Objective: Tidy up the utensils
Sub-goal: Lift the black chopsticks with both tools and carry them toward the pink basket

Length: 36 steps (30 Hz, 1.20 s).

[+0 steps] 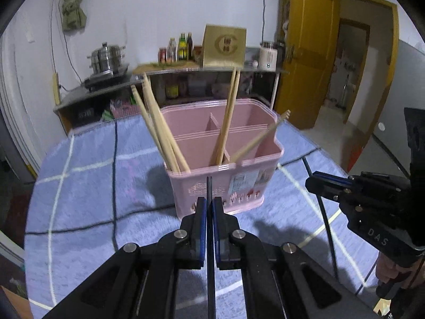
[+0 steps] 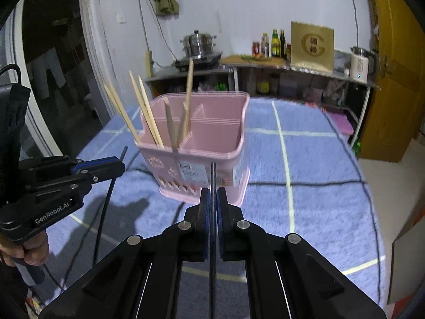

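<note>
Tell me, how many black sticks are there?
2. The first black stick is clamped in the left gripper, the second black stick in the right gripper, both in front of the pink holder. More could be hidden inside it.

Chopsticks (image 1: 159, 130) in caddy (image 1: 220, 180) on table (image 1: 87, 186)

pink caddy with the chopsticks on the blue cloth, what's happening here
A person holds a gripper in each hand, sorting chopsticks into the pink utensil caddy on the blue checked tablecloth. The left gripper is shut on a thin black chopstick, and the right gripper is shut on another black chopstick. Both are short of the caddy. Several wooden chopsticks already lean in its compartments.
</note>
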### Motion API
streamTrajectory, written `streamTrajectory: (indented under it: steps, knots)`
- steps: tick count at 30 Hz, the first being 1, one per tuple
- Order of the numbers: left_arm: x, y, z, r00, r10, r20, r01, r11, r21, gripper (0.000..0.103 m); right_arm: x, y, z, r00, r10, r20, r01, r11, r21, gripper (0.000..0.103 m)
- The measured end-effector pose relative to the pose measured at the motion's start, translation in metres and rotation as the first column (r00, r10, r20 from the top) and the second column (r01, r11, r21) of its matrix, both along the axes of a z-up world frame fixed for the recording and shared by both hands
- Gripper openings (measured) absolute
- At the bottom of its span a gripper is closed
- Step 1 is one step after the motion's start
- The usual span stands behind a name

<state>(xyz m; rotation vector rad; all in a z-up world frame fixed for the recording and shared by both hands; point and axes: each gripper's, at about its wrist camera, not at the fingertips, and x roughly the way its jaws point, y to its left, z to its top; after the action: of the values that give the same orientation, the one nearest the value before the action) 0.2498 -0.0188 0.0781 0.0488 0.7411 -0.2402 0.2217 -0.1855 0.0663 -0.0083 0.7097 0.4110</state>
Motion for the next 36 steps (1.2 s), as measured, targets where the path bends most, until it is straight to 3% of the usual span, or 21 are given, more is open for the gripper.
streamTrajectory:
  steps: [11,26,36]
  knots:
    - [-0.019,0.013,0.056,0.993,0.015,0.117,-0.009,0.999,-0.053,0.004,-0.017,-0.003,0.048,0.994,0.0,0.114,-0.004,0.999,0.037,0.004]
    - [-0.075,0.023,0.065,0.986,0.012,0.166,0.001,0.997,-0.074,0.004,-0.058,-0.017,0.057,0.988,0.001,0.155,-0.009,0.999,0.049,0.004]
    - [-0.115,0.026,0.065,0.989,0.013,0.144,-0.006,0.999,-0.049,0.004,-0.089,-0.022,0.06,0.985,0.01,0.17,-0.013,1.0,0.02,0.004]
